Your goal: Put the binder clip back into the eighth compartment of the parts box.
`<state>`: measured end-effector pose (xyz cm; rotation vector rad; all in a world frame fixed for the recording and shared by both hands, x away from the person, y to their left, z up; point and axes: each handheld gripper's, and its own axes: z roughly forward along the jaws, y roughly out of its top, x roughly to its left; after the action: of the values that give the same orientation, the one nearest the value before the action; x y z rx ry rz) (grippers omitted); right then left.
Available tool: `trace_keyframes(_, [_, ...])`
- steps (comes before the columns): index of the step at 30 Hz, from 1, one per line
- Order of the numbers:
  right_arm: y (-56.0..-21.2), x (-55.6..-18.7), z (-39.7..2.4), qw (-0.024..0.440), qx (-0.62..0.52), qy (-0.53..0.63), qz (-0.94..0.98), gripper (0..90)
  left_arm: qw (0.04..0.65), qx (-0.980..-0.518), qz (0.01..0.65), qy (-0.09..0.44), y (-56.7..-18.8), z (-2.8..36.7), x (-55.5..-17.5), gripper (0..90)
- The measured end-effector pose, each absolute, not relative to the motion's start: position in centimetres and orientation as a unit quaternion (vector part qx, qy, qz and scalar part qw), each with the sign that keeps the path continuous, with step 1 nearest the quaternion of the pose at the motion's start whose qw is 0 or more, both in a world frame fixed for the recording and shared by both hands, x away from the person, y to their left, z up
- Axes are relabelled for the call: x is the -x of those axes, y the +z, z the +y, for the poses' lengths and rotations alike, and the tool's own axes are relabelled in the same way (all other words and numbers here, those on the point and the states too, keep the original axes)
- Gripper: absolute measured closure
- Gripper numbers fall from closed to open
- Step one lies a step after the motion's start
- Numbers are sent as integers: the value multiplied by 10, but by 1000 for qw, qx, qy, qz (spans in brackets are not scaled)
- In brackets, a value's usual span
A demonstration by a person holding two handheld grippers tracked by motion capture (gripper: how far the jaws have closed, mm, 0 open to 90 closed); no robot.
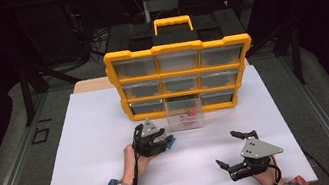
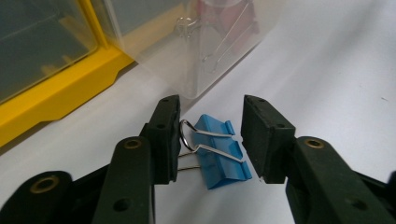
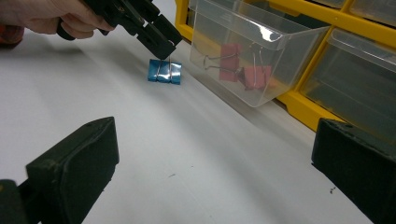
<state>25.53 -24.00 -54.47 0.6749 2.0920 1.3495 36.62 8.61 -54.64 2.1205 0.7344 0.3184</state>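
Blue plastic marks the binder clip (image 2: 223,151), which lies on the white counter (image 1: 86,151) just in front of the clear drawer (image 1: 185,118) pulled out of the yellow organizer (image 1: 181,77). Seen from the left claw's own camera, the clip sits between the two black jaws: its wire handles rest against the inner face of the jaw nearer the organizer, while a clear gap separates the clip's blue body from the other jaw. The left claw (image 2: 210,135) is therefore part-way closed around the clip but not yet clamped on it. In the right gripper view the same claw (image 3: 161,46) comes down on the clip (image 3: 164,72) from above, jaw tips at the wire handles, with the clip's blue body flat on the counter beside the clear drawer (image 3: 252,56).

Inside that drawer lie red binder clips (image 3: 247,70), close to its front wall.

Well to the side of the drawer, toward the near edge of the counter, the right claw (image 1: 228,150) rests low over the bare surface with its jaws spread wide and nothing between them.
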Motion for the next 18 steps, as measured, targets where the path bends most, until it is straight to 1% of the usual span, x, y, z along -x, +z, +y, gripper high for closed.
trace_keyframes(4, [-544, -254, -241, 278, -253, 502, 779, 2, 422, -846, 303, 118, -550, 86, -369, 607])
trace_keyframes(14, [-544, -254, -241, 279, -254, 502, 778, 3, 425, -843, 310, 114, -552, 90, -371, 731])
trace_keyframes(18, [-544, -253, -241, 281, -252, 504, 777, 3, 430, -841, 306, 115, -551, 90, -369, 752])
